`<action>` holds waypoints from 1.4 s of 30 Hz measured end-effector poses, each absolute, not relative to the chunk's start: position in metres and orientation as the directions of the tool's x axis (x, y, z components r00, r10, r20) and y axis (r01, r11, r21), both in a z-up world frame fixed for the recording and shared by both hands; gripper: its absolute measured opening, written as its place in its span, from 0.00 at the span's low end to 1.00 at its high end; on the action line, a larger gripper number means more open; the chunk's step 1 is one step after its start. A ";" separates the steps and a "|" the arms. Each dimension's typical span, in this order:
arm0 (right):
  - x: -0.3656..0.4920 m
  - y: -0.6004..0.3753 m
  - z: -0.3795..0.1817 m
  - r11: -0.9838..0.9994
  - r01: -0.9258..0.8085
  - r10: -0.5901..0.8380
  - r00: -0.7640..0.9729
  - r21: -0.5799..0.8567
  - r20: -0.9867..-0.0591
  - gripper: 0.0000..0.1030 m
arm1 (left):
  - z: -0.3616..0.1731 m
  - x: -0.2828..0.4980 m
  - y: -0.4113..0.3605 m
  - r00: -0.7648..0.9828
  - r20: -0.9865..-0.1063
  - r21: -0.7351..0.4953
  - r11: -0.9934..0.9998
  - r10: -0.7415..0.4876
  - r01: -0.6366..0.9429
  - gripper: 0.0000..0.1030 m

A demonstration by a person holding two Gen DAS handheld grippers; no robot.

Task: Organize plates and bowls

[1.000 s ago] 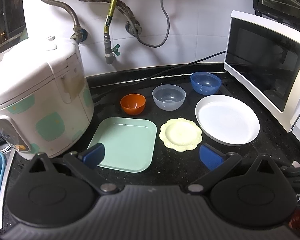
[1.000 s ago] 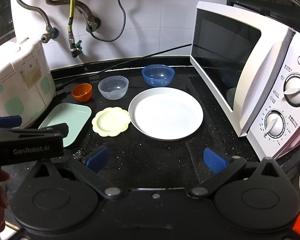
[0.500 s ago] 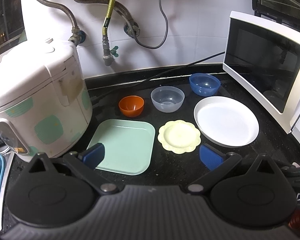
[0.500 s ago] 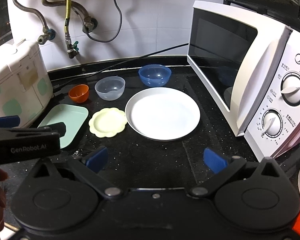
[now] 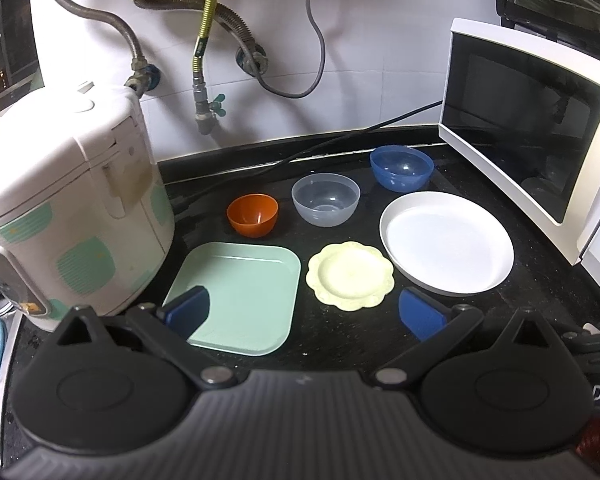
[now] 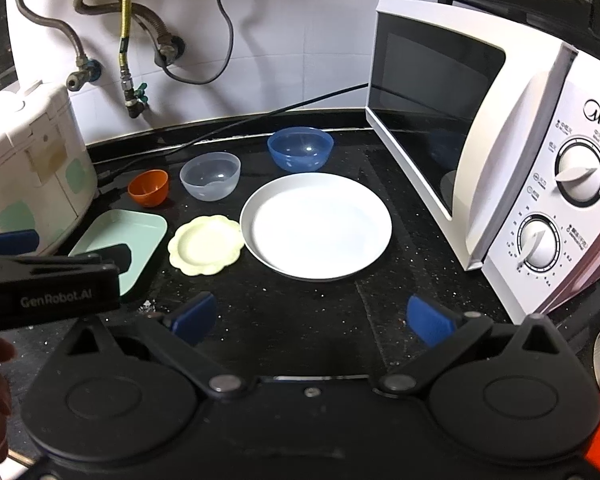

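Both my grippers wait, holding nothing.
My left gripper (image 5: 304, 312) and right gripper (image 6: 310, 318) have jaws spread wide above the counter (image 6: 300, 320); plates (image 6: 316, 226) lie before bowls (image 6: 210, 176).

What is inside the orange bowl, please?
The orange bowl looks empty: only its bare inner wall and bottom show. Its near inner wall is hidden by the rim.

Home kitchen: black stone countertop (image 6: 300, 320), white microwave (image 6: 520, 160) at its right end, rice cooker (image 5: 60, 208) at the left, gas hoses (image 5: 204, 32) on the tiled wall behind.
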State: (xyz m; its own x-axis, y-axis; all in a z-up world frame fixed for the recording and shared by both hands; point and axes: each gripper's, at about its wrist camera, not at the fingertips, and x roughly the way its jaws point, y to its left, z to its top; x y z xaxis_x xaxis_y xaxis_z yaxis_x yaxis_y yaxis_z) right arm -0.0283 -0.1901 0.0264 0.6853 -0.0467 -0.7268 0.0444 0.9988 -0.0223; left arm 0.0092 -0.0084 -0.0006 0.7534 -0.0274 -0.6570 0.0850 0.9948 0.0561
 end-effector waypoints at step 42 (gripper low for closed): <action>0.037 -0.238 -0.011 0.994 0.105 -0.041 0.661 0.038 -0.749 1.00 | -0.043 0.084 -0.036 0.723 -0.681 -0.002 0.988 -0.115 0.156 1.00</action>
